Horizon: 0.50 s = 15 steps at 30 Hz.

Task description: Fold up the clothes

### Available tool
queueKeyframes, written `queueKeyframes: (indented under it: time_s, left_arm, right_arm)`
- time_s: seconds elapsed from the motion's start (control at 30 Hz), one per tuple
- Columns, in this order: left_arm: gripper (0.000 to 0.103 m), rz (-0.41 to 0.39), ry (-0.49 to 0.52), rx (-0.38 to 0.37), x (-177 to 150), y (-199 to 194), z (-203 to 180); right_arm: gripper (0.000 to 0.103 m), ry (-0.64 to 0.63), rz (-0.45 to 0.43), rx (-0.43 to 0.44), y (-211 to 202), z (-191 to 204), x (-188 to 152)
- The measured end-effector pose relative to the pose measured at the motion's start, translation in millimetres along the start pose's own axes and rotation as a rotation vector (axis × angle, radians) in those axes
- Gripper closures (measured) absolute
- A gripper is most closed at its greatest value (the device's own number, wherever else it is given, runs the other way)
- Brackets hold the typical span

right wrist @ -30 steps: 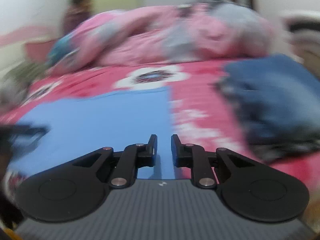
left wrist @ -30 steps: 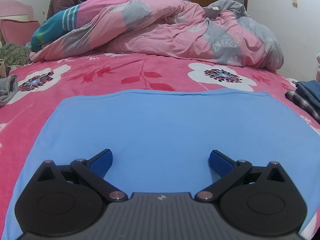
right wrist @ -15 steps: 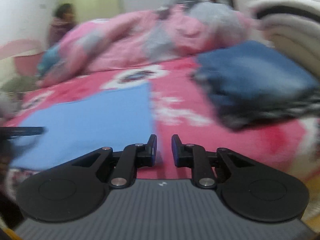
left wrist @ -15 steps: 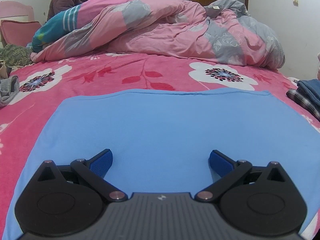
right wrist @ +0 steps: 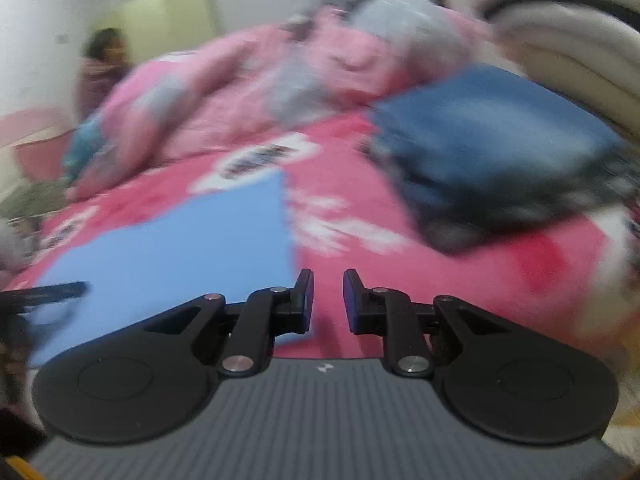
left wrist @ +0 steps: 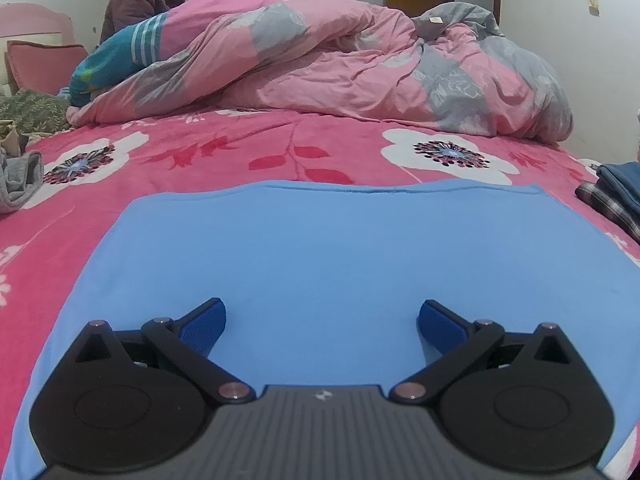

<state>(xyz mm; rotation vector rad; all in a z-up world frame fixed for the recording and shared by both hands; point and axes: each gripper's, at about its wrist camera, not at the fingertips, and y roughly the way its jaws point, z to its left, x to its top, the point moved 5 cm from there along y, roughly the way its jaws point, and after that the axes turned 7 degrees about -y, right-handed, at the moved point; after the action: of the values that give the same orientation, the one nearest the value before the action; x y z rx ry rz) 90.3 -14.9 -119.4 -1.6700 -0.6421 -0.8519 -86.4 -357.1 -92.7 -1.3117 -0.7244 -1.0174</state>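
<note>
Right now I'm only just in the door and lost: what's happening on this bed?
Someone is folding clothes with a handheld tool in each hand. The left tool is wide open over a blue cloth lying flat on the bed, gripping nothing. The right tool, nearly shut and empty, is at the cloth's right edge; its view is blurred. Folded clothes sit to the right.

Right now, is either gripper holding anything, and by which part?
Nothing is held. The left gripper is wide open above the light blue garment; the right gripper has a narrow empty gap between its fingers.
</note>
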Motion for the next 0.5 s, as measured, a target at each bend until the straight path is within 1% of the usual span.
queueKeyframes:
  time_s: [0.1,0.17,0.23,0.33,0.37,0.43,0.5]
  left_arm:
    - [0.000,0.001,0.000,0.000,0.8,-0.3,0.3]
    - [0.000,0.000,0.000,0.001,0.8,-0.4,0.2]
    - [0.000,-0.002,-0.001,0.004,0.9,-0.6,0.1]
    - [0.000,-0.005,-0.001,0.011,0.7,-1.2,-0.2]
    - [0.000,-0.004,0.000,0.020,1.0,-1.6,-0.4]
    - [0.000,-0.012,0.008,0.056,2.2,-5.5,-2.3]
    - [0.000,-0.049,0.015,0.106,3.6,-16.1,-6.3]
  right_arm:
    - [0.087,-0.129,-0.023,0.157,19.8,59.6,11.8]
    - [0.087,-0.232,-0.018,0.217,35.9,95.5,11.5]
    - [0.087,-0.297,0.000,0.231,51.0,116.2,6.5]
    - [0.087,-0.354,0.059,0.205,75.5,127.3,-7.7]
    - [0.087,-0.367,0.061,0.196,79.6,128.2,-13.5]
    - [0.086,-0.388,0.038,0.187,76.6,129.2,-17.7]
    - [0.086,-0.398,0.044,0.177,77.1,130.4,-16.0]
